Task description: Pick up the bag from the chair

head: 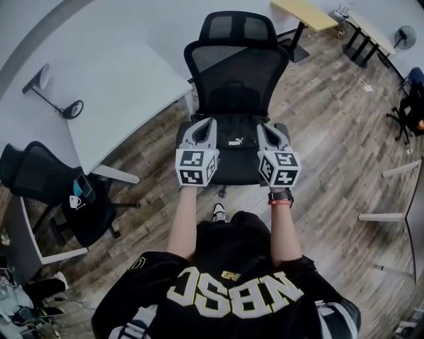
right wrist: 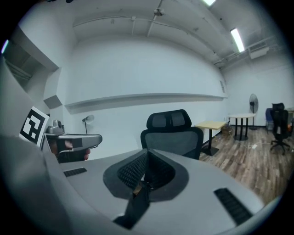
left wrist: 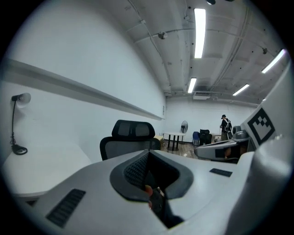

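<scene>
A black bag [head: 235, 149] with a white logo sits low between my two grippers, over the seat of a black mesh office chair [head: 235, 59]. My left gripper [head: 205, 124] is at the bag's left side and my right gripper [head: 266, 128] at its right. In the left gripper view the jaws [left wrist: 148, 157] are shut on a black strap [left wrist: 160, 207] that runs down out of them. In the right gripper view the jaws [right wrist: 147, 157] are likewise shut on a black strap [right wrist: 134, 206]. The chair's backrest [left wrist: 131, 137] [right wrist: 172, 133] stands just ahead of both.
A white desk [head: 126, 86] with a lamp [head: 56, 99] is to the left of the chair. A second black chair [head: 40, 175] stands at the lower left. A wooden table [head: 305, 13] and a fan [head: 404, 36] are at the far right. A person [left wrist: 225, 126] stands far off.
</scene>
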Motion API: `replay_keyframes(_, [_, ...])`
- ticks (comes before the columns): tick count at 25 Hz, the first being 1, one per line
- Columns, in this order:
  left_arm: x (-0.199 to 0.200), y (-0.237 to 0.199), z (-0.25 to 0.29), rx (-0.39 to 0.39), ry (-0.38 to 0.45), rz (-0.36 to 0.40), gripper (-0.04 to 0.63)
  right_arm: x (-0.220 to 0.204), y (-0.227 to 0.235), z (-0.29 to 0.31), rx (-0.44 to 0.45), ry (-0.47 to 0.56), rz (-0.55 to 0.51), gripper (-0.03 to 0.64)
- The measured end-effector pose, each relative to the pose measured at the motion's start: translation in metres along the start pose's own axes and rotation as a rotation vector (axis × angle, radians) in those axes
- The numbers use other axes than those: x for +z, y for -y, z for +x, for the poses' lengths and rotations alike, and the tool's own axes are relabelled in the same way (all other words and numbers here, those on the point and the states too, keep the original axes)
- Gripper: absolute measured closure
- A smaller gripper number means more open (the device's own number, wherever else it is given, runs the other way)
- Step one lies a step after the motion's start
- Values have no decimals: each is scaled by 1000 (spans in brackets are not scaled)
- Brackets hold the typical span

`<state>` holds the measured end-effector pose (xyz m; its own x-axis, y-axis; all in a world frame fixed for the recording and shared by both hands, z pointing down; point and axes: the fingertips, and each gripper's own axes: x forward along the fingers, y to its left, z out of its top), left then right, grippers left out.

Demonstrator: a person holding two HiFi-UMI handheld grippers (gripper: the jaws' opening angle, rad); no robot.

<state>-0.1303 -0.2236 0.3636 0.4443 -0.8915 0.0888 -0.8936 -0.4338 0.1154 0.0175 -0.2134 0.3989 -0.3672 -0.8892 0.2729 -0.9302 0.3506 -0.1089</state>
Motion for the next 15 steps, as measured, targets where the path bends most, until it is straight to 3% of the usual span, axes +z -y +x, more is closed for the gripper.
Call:
replay_keyframes(7, [-75, -28, 46, -41, -180, -53, 575, -53, 17, 49, -31, -144, 19, 580])
replay_keyframes(9, [-91, -31, 61, -45, -218, -73, 514, -67, 29, 62, -35, -186, 23, 568])
replay_keyframes(15, [-130, -51, 122, -26, -321, -100, 460, -104, 84, 118, -48, -298, 46, 523])
